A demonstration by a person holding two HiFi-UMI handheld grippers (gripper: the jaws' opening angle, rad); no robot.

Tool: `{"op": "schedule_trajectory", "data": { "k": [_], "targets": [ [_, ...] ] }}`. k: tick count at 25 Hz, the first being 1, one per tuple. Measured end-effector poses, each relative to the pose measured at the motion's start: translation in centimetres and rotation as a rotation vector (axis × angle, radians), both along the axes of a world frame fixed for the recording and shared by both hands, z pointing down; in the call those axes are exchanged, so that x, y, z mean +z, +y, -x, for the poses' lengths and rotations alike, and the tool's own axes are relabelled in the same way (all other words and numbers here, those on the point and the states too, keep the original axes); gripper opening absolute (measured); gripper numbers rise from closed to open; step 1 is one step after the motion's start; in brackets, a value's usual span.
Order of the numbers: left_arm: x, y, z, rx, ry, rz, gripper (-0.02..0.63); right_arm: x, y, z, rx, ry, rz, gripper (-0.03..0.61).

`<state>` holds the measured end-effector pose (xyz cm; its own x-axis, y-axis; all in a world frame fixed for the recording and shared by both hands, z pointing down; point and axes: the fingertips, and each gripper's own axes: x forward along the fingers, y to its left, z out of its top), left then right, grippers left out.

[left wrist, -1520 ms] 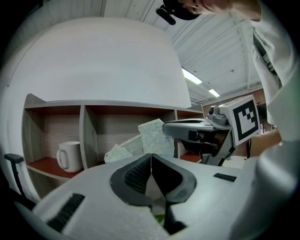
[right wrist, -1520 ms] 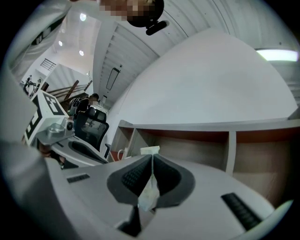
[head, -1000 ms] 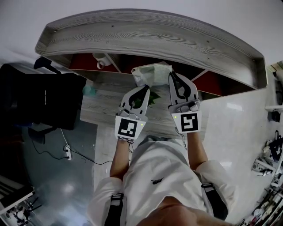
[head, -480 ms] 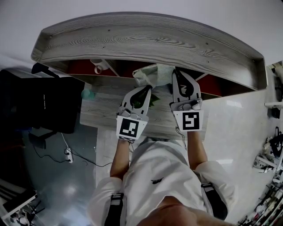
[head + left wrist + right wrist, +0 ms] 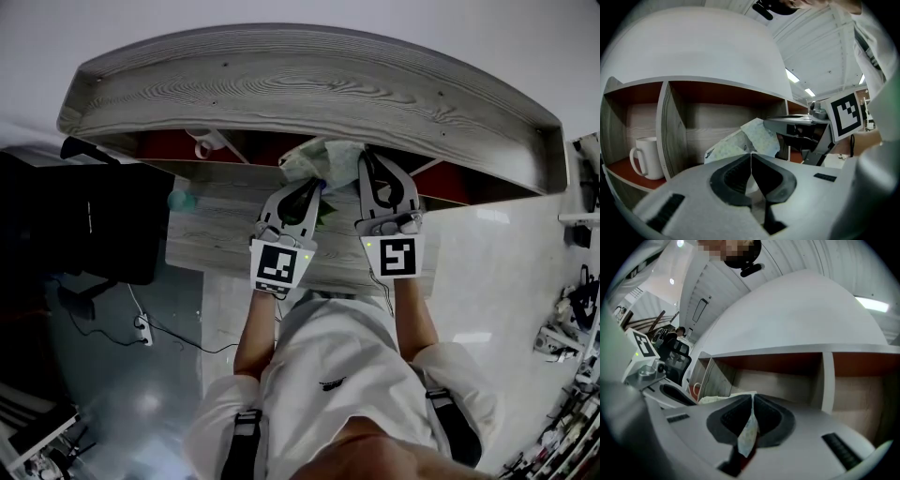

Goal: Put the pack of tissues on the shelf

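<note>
The head view looks from above the person steeply down, past a white shirt [image 5: 328, 366], onto both arms and the grey wooden shelf [image 5: 309, 89] arching across the top; it stands farthest back. The left gripper view sits low on the left gripper [image 5: 313, 185], close behind its closed jaws. It faces level into the shelf's open compartments, with the white mug [image 5: 647, 157] at left and the right gripper [image 5: 768, 124] at right. The right gripper view faces the same compartments from the other side, with the left gripper at its left edge. All three share the shelf front and the pack of tissues [image 5: 323, 155].
</note>
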<state>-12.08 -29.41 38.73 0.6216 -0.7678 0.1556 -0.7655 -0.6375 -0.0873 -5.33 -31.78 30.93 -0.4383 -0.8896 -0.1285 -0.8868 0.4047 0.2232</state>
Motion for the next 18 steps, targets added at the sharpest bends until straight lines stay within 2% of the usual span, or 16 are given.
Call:
{"op": "schedule_trajectory", "data": {
  "k": [6,11,18],
  "targets": [
    [0.3,-1.1,-0.3,-0.004,0.0,0.0,0.029,1.0,0.1,0.3,-0.022,0.02,0.033,0.04],
    [0.5,-1.9,-0.6,-0.005,-0.002,0.0,0.029,1.0,0.5,0.3,-0.024,0.02,0.031,0.104],
    [0.3,-3.5,-0.8,-0.013,0.009,-0.022,0.029,1.2,1.1,0.2,-0.016,0.018,0.037,0.114]
  ]
}}
